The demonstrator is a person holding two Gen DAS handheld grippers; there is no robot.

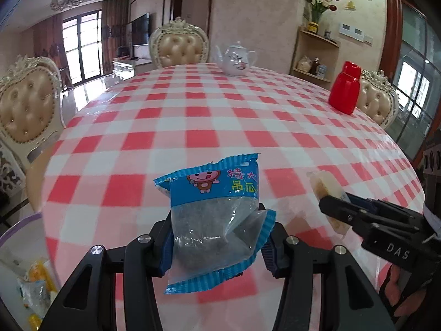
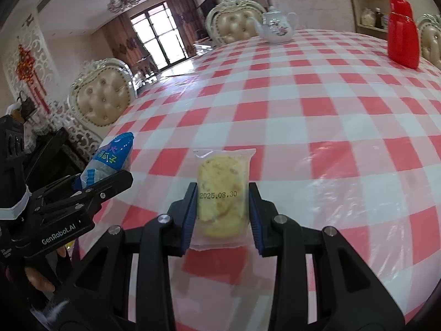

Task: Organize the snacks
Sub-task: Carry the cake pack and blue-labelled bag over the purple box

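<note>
My left gripper (image 1: 217, 237) is shut on a blue and clear packet of seeds (image 1: 217, 220), held above the red checked tablecloth (image 1: 209, 115). The same seed packet (image 2: 110, 162) shows at the left of the right wrist view, in the left gripper (image 2: 110, 182). My right gripper (image 2: 223, 215) is shut on a wrapped yellow cake (image 2: 222, 201) with a printed date, also held over the table. In the left wrist view the wrapped cake (image 1: 326, 190) sticks out of the right gripper (image 1: 335, 209) at the right.
A white teapot (image 1: 235, 59) stands at the table's far side and a red flask (image 1: 344, 88) at the far right. Padded chairs (image 1: 27, 107) ring the table. A clear container with snack packets (image 1: 33, 284) sits at the lower left edge. A hand (image 2: 38, 278) holds the left gripper.
</note>
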